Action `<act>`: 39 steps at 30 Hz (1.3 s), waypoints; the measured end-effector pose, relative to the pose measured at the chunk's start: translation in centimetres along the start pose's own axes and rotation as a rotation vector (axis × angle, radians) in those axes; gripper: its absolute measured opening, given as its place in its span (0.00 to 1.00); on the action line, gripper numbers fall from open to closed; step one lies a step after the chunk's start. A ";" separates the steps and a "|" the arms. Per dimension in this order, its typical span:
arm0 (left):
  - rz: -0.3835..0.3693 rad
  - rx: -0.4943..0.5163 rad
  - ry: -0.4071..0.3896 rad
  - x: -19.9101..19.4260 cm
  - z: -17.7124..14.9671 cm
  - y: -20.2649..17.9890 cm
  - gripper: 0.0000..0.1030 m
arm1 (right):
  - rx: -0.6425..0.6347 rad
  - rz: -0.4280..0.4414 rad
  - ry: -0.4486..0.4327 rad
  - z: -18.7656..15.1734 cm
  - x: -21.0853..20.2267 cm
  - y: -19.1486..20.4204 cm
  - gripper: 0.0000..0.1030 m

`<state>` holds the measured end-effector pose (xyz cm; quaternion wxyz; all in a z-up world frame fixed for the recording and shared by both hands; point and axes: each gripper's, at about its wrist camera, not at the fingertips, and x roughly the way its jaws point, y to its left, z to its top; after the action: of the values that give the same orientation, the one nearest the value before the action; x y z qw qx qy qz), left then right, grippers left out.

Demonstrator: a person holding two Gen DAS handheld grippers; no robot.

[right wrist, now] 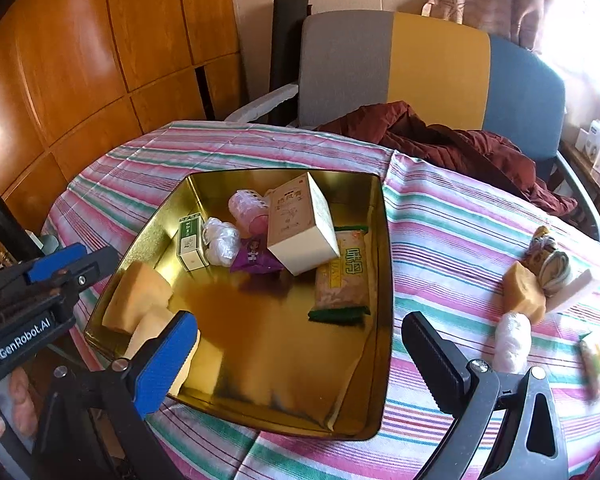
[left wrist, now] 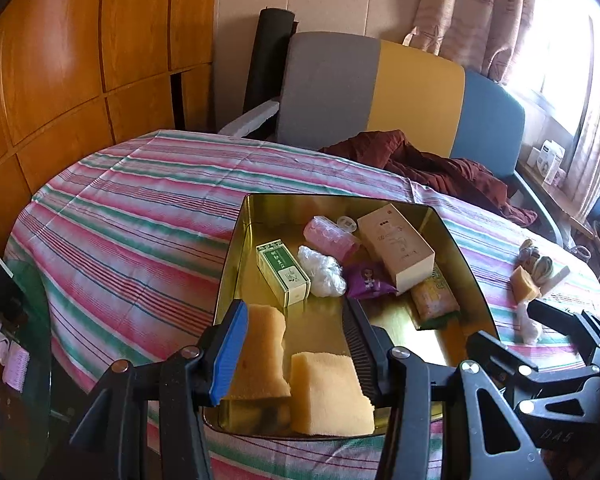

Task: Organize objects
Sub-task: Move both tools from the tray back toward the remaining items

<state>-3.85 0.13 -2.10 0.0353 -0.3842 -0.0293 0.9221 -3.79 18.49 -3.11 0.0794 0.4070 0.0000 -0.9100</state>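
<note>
Right claw (right wrist: 300, 364): jaws spread to full width, nothing between them; hovers above the near edge of the gold tin (right wrist: 382, 280), touching nothing.
Left claw (left wrist: 296, 344): jaws partly apart over the near end of the tin; two yellow sponges (left wrist: 328, 392) lie between and below the fingers; whether the pads press on a sponge cannot be told.
Tin contents: green box (left wrist: 283, 276), white plastic wad (left wrist: 322, 270), pink roller (left wrist: 331, 235), purple packet (left wrist: 367, 280), beige carton (left wrist: 396, 246), snack pack (left wrist: 434, 298), all toward the far half of the tin.
Items outside tin: sponge block (right wrist: 524, 296), wrapped white roll (right wrist: 510, 342), rolled cloth (right wrist: 550, 264), white block (right wrist: 578, 286) and small packet (right wrist: 592, 360), on the striped cloth (right wrist: 460, 232) to the right of the tin.
Risk 1: both claws work close together at the near edge of the tin; likely cause of a collision is simultaneous reach.
Risk 2: soft sponges and the slippery wrapped roll may squash or slide out of a pinch.
Risk 3: a claw catching the tin wall may drag the tin across the loose cloth.
</note>
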 end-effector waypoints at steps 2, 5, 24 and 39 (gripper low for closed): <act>0.003 0.008 -0.001 -0.2 -0.1 -0.2 0.48 | 0.002 -0.009 -0.010 -0.2 -0.4 -0.1 1.00; -0.014 0.007 0.002 -0.3 -0.3 -0.4 0.48 | -0.010 -0.055 -0.032 -0.5 -1.0 -0.1 1.00; -0.054 0.079 0.017 -0.7 -1.0 -3.0 0.48 | 0.041 -0.076 -0.053 -1.3 -1.9 -2.5 1.00; -0.168 0.218 0.063 -0.2 -1.6 -8.3 0.48 | 0.248 -0.159 0.035 -4.9 -1.7 -11.8 1.00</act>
<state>-2.18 8.39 -2.40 0.1549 -0.4030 0.0402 0.9011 -0.76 30.69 -5.89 -0.0441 0.4282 -0.0788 -0.8992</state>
